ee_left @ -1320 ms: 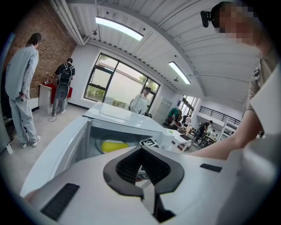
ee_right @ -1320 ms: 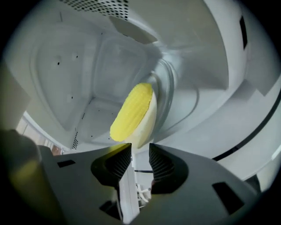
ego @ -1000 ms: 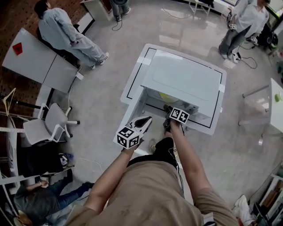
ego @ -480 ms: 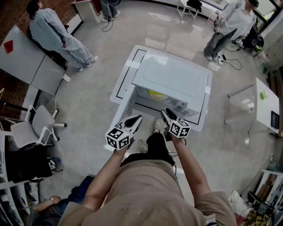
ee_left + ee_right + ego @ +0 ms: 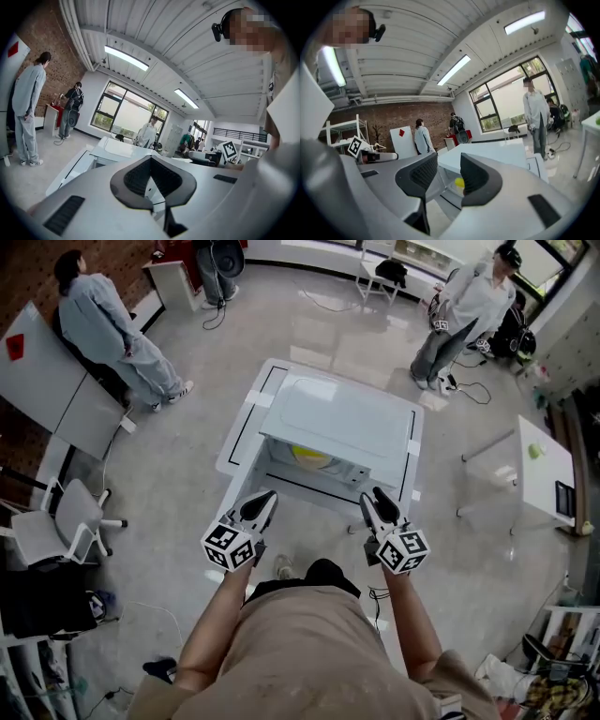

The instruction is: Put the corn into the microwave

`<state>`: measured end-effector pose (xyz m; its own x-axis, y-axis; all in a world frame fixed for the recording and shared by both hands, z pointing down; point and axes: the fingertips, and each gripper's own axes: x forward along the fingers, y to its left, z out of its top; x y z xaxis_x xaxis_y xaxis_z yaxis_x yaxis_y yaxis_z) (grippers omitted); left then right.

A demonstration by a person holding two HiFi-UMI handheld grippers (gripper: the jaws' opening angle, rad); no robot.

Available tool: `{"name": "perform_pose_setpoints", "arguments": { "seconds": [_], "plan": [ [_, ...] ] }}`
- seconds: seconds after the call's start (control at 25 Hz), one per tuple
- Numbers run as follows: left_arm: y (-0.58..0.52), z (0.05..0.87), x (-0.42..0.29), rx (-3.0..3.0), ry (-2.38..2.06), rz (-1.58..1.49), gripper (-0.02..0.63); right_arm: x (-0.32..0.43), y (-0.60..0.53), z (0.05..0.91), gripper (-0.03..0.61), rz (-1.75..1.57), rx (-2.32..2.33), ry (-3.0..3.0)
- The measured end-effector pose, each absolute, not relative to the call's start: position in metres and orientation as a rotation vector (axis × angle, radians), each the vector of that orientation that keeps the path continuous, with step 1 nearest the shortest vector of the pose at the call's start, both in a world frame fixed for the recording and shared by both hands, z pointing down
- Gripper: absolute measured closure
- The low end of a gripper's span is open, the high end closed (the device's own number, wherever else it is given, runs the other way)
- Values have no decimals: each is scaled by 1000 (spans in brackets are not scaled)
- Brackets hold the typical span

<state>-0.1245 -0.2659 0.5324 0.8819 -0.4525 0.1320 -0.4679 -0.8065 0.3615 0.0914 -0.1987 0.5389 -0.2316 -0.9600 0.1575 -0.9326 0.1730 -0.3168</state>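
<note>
**At the microwave [image 5: 342, 418] front: both grippers drawn back, corn [image 5: 309, 457] inside**

Nearest the person's body, the left gripper [image 5: 266, 496] and right gripper [image 5: 374, 495] hang side by side, well apart from each other, before the near side of the worktop [image 5: 242, 427]. A second ago the right gripper was up against the microwave's front. It has since pulled back, risen and rolled over, and now sits level with the left one, which has lifted a little too. The left gripper is clenched on nothing, its pads meeting at the tips. The right gripper is released, its jaws parted and empty.

A black line runs round the worktop's rim. The microwave fills most of the surface, leaving narrow margins at the left and front. Open floor [image 5: 187, 484] flanks the worktop on both sides.

Inside the microwave cavity, toward its left, lies the corn. It shows as a pale yellow patch, too small for its shape to be made out. It has stayed there throughout.

Farther off stand an office chair [image 5: 75, 521] at left and a side table [image 5: 544, 465] at right. Beyond them are two people, one at far left [image 5: 108, 324] and one at far right [image 5: 464, 310].
</note>
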Motion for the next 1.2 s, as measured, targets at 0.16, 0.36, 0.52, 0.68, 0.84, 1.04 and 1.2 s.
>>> {"name": "perform_pose_setpoints", "arguments": {
  "seconds": [0.16, 0.36, 0.52, 0.68, 0.84, 1.04, 1.2],
  "plan": [
    [-258, 518, -121, 2677, -747, 45, 607, 112, -183, 517, 426, -381, -1945, 2377],
    [-237, 512, -109, 2649, -841, 46, 607, 136, -157, 488, 426, -267, -1943, 2397],
    [-206, 505, -90, 2629, -918, 20, 607, 157, -132, 471, 426, -218, -1911, 2414],
    [-175, 504, -69, 2645, -957, 25, 607, 178, -113, 465, 426, -182, -1882, 2438],
    [-146, 504, -50, 2639, -973, 6, 607, 193, -94, 465, 426, -175, -1858, 2475],
    [-118, 507, -38, 2628, -1055, -2, 607, 206, -69, 477, 426, -206, -1819, 2520],
    [-98, 516, -40, 2607, -1093, 23, 607, 211, -55, 487, 426, -229, -1799, 2556]
  ]
}}
